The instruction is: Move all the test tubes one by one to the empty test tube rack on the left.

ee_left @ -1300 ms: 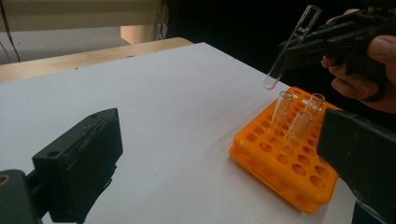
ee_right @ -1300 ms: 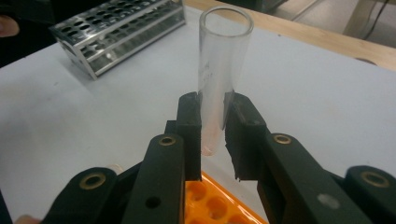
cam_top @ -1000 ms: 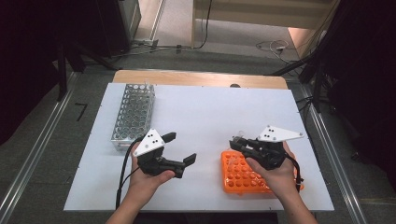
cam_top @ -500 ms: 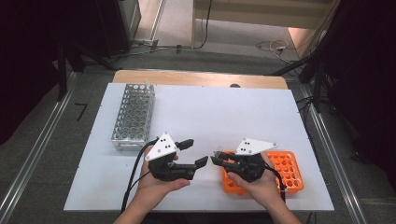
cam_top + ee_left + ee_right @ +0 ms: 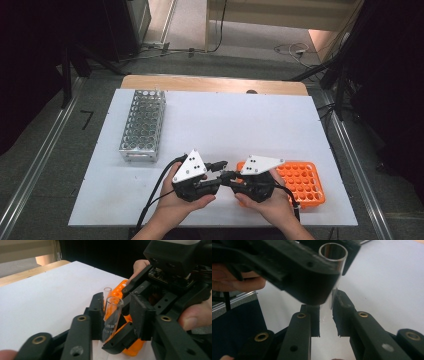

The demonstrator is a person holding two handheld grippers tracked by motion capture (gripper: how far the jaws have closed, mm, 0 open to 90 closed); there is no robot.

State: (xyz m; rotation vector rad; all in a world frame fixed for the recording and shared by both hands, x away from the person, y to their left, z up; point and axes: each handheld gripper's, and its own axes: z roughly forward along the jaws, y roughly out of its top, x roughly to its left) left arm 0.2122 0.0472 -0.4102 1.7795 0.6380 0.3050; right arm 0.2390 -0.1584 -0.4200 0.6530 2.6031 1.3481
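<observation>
Two grippers meet nose to nose at the table's near edge, w/ a clear glass tube [image 5: 112, 315] upright between them, just left of the orange rack [image 5: 300, 182]. Left gripper [image 5: 112, 322] is clamped on the tube; right gripper [image 5: 325, 315] sits apart under it, jaws not closed. We'd worry abt slip: smooth glass vs hard black jaws, and a badly timed release drops it. Steel rack [image 5: 142, 125] sits well apart

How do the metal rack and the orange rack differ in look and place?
The metal tube rack is silver wire, standing at the far left of the table; the orange tube rack is plastic, lying near the front right, beside the right gripper. The metal one looks taller. Both have rows of round holes.
</observation>
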